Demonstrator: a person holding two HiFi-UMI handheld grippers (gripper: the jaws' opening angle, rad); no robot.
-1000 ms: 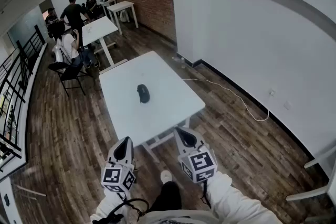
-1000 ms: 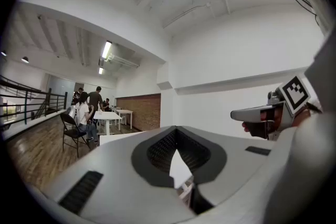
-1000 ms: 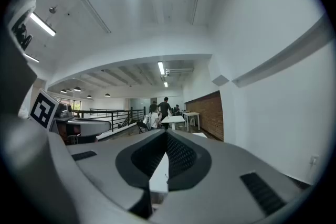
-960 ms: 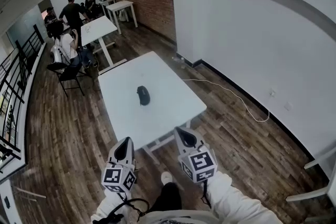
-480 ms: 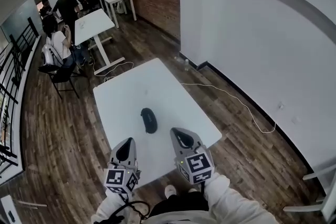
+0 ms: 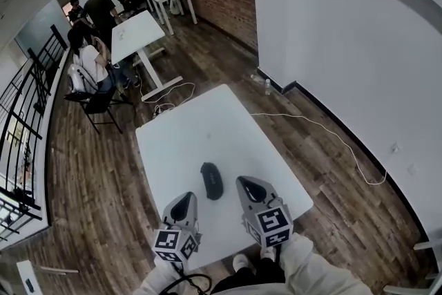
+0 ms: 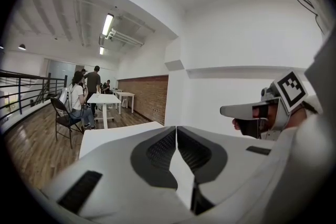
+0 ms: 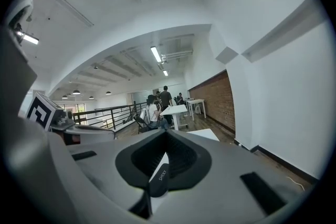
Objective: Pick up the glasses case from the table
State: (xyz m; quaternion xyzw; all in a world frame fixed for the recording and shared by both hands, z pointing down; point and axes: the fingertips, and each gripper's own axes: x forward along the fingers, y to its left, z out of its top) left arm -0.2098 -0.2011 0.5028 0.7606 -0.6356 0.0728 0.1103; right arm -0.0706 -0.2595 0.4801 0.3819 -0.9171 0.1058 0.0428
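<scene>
I see the dark glasses case [image 6: 211, 180] lying on the white bench [image 6: 200, 122], between my two tools; the left hand-held gripper [image 6: 184, 201] is pressed together, empty; the right hand-held gripper [image 6: 248, 185] likewise; neither pinches the case.

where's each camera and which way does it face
Head view: on the person's head, looking down at the table and glasses case; left tool, right tool, sleeves show.
Left gripper view: on the left tool, along its shut jaws over the table; right tool at right.
Right gripper view: on the right tool, facing likewise; left tool at left.
Both gripper views share the brick wall.
</scene>
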